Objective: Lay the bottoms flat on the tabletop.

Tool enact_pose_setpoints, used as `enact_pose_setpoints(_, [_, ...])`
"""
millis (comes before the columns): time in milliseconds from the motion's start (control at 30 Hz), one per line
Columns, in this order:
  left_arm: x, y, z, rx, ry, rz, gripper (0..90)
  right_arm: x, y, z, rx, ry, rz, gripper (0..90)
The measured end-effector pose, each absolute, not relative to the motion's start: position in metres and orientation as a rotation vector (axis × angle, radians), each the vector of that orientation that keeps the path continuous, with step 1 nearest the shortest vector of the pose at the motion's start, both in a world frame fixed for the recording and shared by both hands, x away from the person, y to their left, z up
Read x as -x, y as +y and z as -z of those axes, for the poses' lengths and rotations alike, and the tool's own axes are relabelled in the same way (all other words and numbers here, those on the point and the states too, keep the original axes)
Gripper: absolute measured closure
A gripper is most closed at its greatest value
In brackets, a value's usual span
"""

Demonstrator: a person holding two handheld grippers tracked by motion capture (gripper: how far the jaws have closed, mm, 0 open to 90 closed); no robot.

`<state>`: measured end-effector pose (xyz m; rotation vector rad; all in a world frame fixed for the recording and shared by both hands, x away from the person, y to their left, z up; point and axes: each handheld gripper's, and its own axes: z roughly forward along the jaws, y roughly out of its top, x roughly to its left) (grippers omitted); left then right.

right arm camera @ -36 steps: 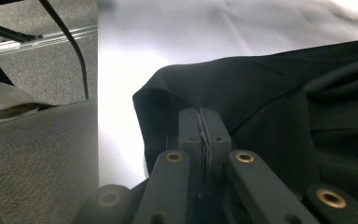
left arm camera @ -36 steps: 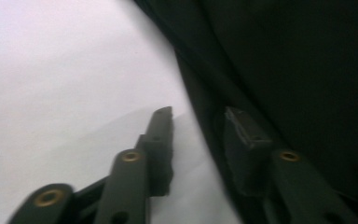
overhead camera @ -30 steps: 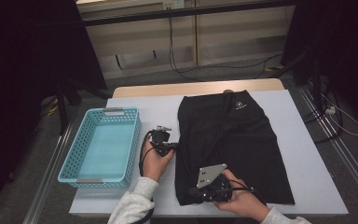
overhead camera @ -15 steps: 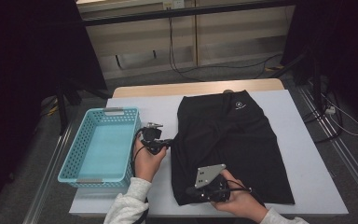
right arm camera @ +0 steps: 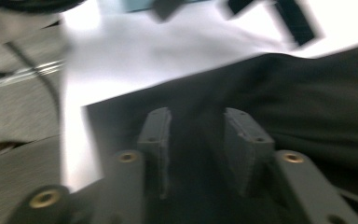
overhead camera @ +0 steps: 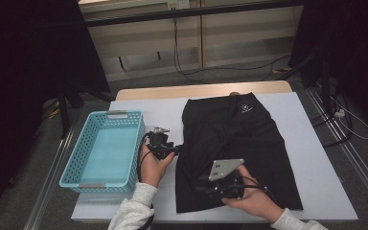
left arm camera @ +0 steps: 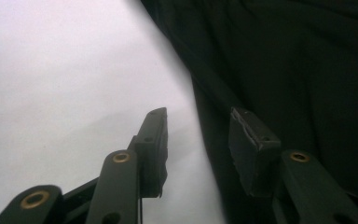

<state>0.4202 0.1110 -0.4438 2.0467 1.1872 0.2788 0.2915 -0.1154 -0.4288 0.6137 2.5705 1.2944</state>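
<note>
- Fingers of the left gripper [left arm camera: 198,140] have just spread, released, straddling the black shorts' [overhead camera: 239,148] left edge.
- Right gripper [right arm camera: 196,140] fingers likewise just parted above the shorts' near-left corner.
- Shorts lie flat on the tabletop [overhead camera: 316,158], right of the blue basket [overhead camera: 76,158].

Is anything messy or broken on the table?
Nothing looks broken or spilled. The black shorts lie flat on the white table, a bit wrinkled. The blue basket sits upright beside them. The pad on the left gripper looks slightly frayed at its edge.
</note>
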Motion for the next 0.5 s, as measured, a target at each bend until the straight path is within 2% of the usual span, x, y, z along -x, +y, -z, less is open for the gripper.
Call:
enact_pose_setpoints(100, [-0.42,0.108,0.45,-2.058,1.193,-0.256,58.3,-0.302,-0.133,0.425,-0.709,2.507,-1.276,55.7])
enact_pose_setpoints(167, [-0.42,0.105,0.453,-2.086,1.178,-0.25,64.5,-0.31,-0.146,0.425,-0.784,2.453,-1.232,55.4])
enact_pose_setpoints(233, [-0.42,0.103,0.453,-2.084,1.184,-0.249,65.7,-0.319,-0.158,0.427,-0.851,2.412,-1.197,54.0])
enact_pose_setpoints(500, [-0.417,0.095,0.455,-2.086,1.179,-0.238,81.3,-0.339,-0.182,0.437,-1.009,2.318,-1.072,53.5])
